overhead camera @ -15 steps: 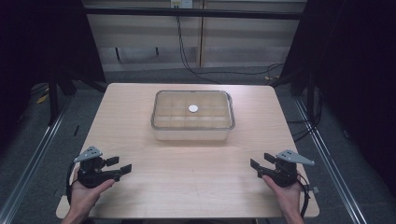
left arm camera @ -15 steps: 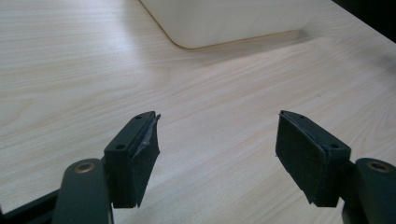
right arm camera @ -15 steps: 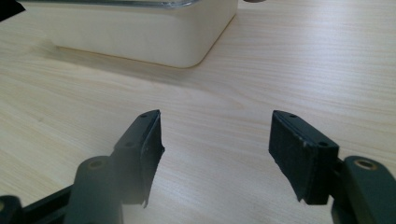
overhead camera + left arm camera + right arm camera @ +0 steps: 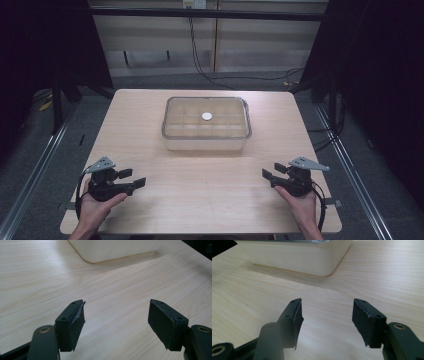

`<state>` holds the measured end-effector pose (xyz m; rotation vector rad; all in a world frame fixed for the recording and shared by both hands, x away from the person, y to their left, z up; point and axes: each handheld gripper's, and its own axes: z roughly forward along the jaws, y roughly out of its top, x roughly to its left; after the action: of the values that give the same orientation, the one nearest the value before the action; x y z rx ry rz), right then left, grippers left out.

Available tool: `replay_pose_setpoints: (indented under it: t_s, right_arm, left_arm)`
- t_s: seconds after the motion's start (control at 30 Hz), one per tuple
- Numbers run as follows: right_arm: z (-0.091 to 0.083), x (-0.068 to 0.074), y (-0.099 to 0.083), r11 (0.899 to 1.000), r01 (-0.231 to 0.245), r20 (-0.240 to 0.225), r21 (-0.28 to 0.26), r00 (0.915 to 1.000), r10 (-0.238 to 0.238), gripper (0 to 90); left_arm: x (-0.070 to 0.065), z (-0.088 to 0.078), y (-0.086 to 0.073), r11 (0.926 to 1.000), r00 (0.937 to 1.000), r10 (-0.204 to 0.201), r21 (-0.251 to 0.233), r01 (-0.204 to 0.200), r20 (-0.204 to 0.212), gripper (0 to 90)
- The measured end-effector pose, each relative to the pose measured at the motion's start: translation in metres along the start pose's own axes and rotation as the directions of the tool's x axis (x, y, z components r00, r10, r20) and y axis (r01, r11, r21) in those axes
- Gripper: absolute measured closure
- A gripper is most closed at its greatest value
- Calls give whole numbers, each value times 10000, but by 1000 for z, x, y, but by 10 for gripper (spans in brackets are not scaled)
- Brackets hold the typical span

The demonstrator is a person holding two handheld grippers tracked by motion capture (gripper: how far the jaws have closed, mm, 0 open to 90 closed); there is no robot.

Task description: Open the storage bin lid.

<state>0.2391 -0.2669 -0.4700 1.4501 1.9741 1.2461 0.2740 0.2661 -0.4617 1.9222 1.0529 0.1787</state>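
No step had yet been begun: the left tool (image 4: 134, 179) and right tool (image 4: 268, 175) were held spread and empty near the surface's (image 4: 210, 200) front edge, well apart from the lidded box (image 4: 206, 124) at its middle, which would need approaching, its contents barely discernible.

Desk (image 4: 200, 200): pale wood-grain top, smooth, matt. Box (image 4: 206, 142): clear, glossy plastic, milky along lower wall; small white disc (image 4: 206, 116) on lid. Left claw (image 4: 131, 179) and right claw (image 4: 270, 174): matt black plastic; pads (image 4: 165, 323) dark, rubbery, edges frayed.
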Motion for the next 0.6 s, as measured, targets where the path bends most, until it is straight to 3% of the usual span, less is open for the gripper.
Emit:
replay_pose_setpoints:
  t_s: [0.2,0.33,0.4,0.53,0.57,0.6]
  right_arm:
    - [-2,4,8,9999,-52,-477,100,9988,56,428]
    - [-1,2,14,9997,-67,-583,221,9983,80,378]
    - [3,-1,20,9982,56,-761,602,9971,-10,289]
    - [5,-4,24,9971,137,-930,747,9956,-67,292]
    - [6,-7,28,9963,172,-1084,842,9941,-80,293]
    - [6,-7,28,9963,172,-1084,842,9941,-80,293]
  left_arm:
    - [-1,4,8,9998,9996,-192,81,191,217,334]
    - [0,5,16,9997,9993,-227,-15,228,284,338]
    - [2,10,23,9998,9994,-190,108,187,278,347]
    - [3,16,29,9994,9986,-324,93,320,428,372]
    - [1,19,34,9997,9986,-253,64,250,470,450]
    - [1,19,34,9997,9986,-253,64,250,470,438]
